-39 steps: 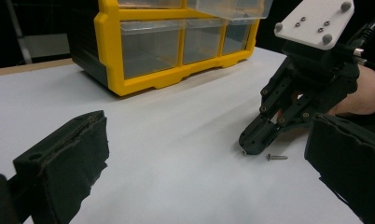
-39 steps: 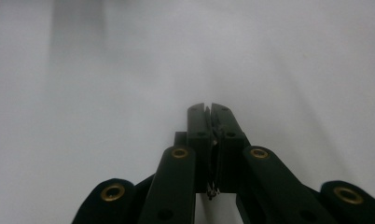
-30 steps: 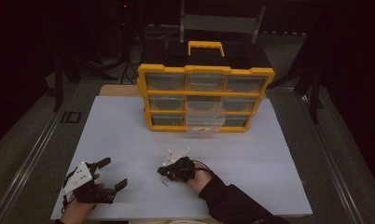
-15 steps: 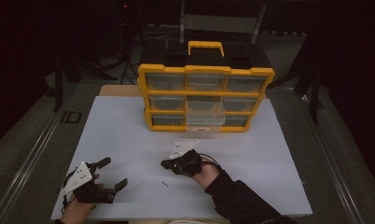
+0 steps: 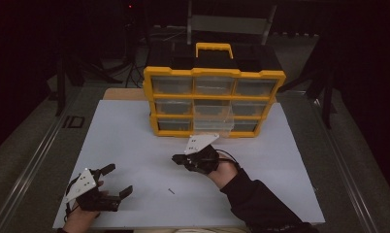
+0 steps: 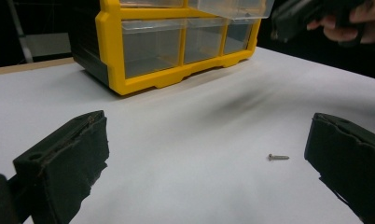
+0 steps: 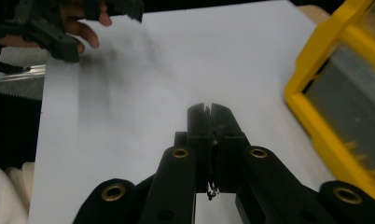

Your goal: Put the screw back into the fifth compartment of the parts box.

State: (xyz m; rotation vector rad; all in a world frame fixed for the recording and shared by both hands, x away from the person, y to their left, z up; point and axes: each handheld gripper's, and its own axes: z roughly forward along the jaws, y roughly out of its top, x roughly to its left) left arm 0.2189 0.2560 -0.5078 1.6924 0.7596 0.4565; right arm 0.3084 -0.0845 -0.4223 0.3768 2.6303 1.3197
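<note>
A small screw (image 5: 171,191) lies on the white tabletop (image 5: 135,141), also seen ahead of my left gripper (image 6: 209,158) as a screw (image 6: 279,157) near its right jaw. My left gripper (image 5: 118,179) rests at the front left with its jaws wide open and nothing between them. My right gripper (image 5: 176,158) hovers above the middle of the table, in front of the yellow organizer (image 5: 215,73). Its jaws (image 7: 209,109) are pressed together, and a tiny glinting piece (image 7: 212,191), apparently a small screw, is pinched low between the pads.
The organizer has clear drawers, and one middle drawer (image 5: 212,119) is pulled out toward me. The organizer's yellow frame (image 7: 311,88) stands close on the right in the right gripper view. Dark floor and stands surround the table.
My right gripper has risen off the table and moved toward the organizer, jaws still together. The left gripper and the loose screw have stayed where they were.
</note>
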